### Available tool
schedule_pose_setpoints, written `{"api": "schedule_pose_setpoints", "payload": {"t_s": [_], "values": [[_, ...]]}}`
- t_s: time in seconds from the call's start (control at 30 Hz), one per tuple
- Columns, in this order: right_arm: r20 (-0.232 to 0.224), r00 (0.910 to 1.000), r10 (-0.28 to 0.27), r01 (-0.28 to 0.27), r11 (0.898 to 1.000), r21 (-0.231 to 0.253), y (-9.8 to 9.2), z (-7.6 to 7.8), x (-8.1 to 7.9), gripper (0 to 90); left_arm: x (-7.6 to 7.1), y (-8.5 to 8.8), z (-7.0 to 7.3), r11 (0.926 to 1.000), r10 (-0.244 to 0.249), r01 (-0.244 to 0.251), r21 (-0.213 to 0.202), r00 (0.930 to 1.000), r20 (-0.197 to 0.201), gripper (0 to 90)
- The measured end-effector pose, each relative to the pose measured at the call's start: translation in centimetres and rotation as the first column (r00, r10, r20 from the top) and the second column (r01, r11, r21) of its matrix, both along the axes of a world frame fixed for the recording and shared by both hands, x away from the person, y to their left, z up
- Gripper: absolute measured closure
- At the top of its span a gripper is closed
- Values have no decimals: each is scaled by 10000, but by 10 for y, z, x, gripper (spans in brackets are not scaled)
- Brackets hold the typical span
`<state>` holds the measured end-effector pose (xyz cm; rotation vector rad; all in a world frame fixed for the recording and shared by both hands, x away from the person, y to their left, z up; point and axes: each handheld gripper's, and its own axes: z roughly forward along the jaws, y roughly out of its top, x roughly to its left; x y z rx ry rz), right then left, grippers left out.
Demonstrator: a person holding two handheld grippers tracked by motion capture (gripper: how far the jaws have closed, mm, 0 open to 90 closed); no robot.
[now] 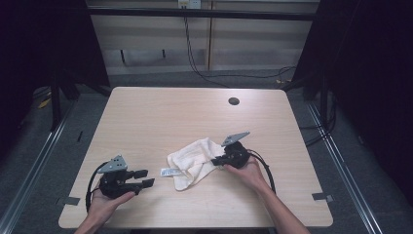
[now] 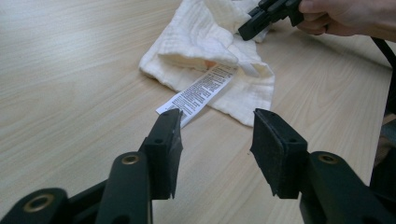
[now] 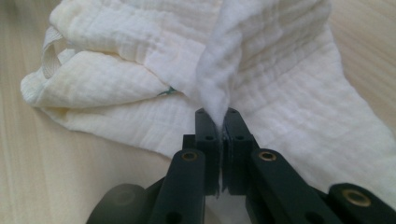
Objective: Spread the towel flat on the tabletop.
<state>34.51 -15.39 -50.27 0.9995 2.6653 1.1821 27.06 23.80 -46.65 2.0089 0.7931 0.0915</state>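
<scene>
A crumpled white cloth (image 1: pixel 195 161) lies near the middle of the wooden table (image 1: pixel 160 117), with a printed care label (image 1: pixel 169 172) sticking out at its left. My right gripper (image 1: pixel 217 161) is shut on a raised fold of the cloth (image 3: pixel 215 88) at its right side. In the left gripper view the cloth (image 2: pixel 205 51) and label (image 2: pixel 201 91) lie just beyond my left gripper (image 2: pixel 217 126), whose jaws stand apart with nothing between them. That left gripper (image 1: pixel 146 179) rests low at the table's front left, pointing right toward the label.
A round cable hole (image 1: pixel 234 101) sits at the table's far right. Tape marks (image 1: pixel 322 197) lie at the front corners. Black cables hang against the wall behind. The person's right hand (image 2: pixel 345 16) shows at the top of the left gripper view.
</scene>
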Motion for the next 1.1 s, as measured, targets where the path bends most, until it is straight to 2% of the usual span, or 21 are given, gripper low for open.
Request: {"api": "schedule_pose_setpoints", "payload": {"t_s": [0.17,0.23,0.3,0.53,0.6,0.7,0.77,0.8,0.83,0.9,0.93,0.97,1.0,1.03,1.1], "values": [[77,9998,165,-165,9998,81,1,0,-13,871,-1,-2,1,9997,-246,246,-34,9996,129,559],[238,9989,398,-397,9992,-34,3,0,-19,871,-2,-4,2,9993,-344,345,-169,9994,65,572],[200,9974,692,-690,9975,-116,7,1,-26,870,-2,-7,3,9988,-427,427,-254,9991,19,598],[162,9929,1182,-1179,9928,-223,12,3,-38,868,-3,-15,5,9975,-698,699,-77,9974,171,665],[20,9923,1236,-1236,9922,-163,14,3,-44,858,-4,-17,7,9964,-843,844,-31,9962,219,684],[152,9928,1186,-1180,9923,-365,16,6,-52,774,-2,-20,11,9943,-1057,1061,-87,9936,399,692],[213,9943,1046,-1042,9943,-217,14,9,-54,640,2,-23,13,9925,-1186,1196,-245,9922,378,701],[213,9943,1046,-1042,9943,-217,14,9,-54,640,2,-26,14,9926,-1176,1185,-264,9925,342,701],[233,9963,833,-832,9965,-50,12,13,-55,612,2,-28,14,9923,-1216,1224,-198,9920,350,703],[350,9967,729,-741,9966,351,5,22,-57,579,2,-33,17,9911,-1326,1315,218,9896,553,713],[673,9953,696,-730,9961,504,-7,35,-62,603,3,-39,19,9902,-1351,1324,449,9888,632,716],[673,9953,696,-730,9961,504,-7,35,-62,603,3,-39,19,9902,-1351,1324,449,9888,632,703],[808,9939,752,-789,9959,437,-13,39,-64,648,4,-43,20,9895,-1356,1323,577,9890,585,703],[869,9935,737,-771,9964,363,-27,42,-66,671,5,-47,20,9876,-1455,1418,669,9879,540,687],[856,9939,703,-729,9969,281,-32,41,-67,673,6,-55,19,9834,-1669,1621,814,9844,554,680]]}}
